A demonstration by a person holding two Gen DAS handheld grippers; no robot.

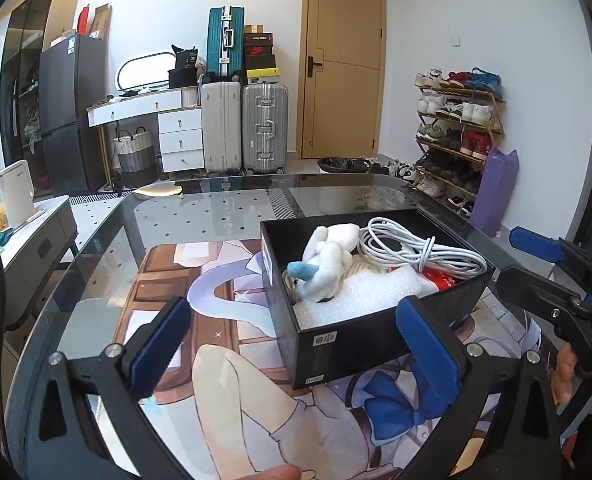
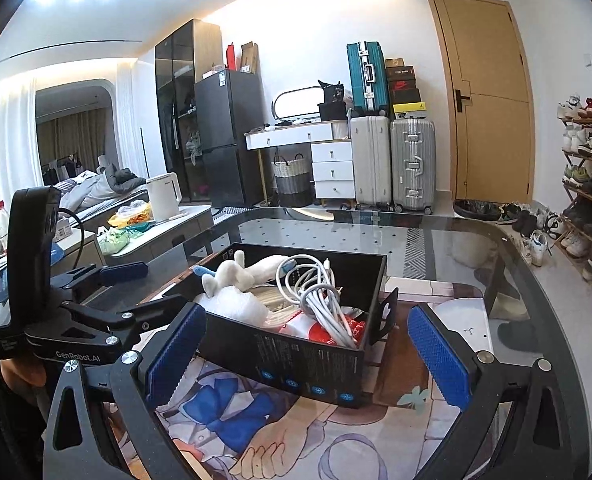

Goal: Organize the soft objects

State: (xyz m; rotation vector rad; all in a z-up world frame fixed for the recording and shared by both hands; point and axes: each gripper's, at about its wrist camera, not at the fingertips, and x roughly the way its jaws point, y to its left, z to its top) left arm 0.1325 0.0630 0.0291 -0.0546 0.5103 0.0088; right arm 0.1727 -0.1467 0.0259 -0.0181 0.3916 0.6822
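Note:
A black open box stands on a printed mat on the glass table. Inside lie a white plush toy, a coiled white cable, white foam and a red and white packet. My left gripper is open and empty in front of the box's near wall. My right gripper is open and empty, its fingers either side of the box's near corner. Each gripper shows in the other view: the right, the left.
The printed mat covers the near part of the glass table. A side cabinet with a white kettle stands to the left. Suitcases, a door and a shoe rack stand beyond.

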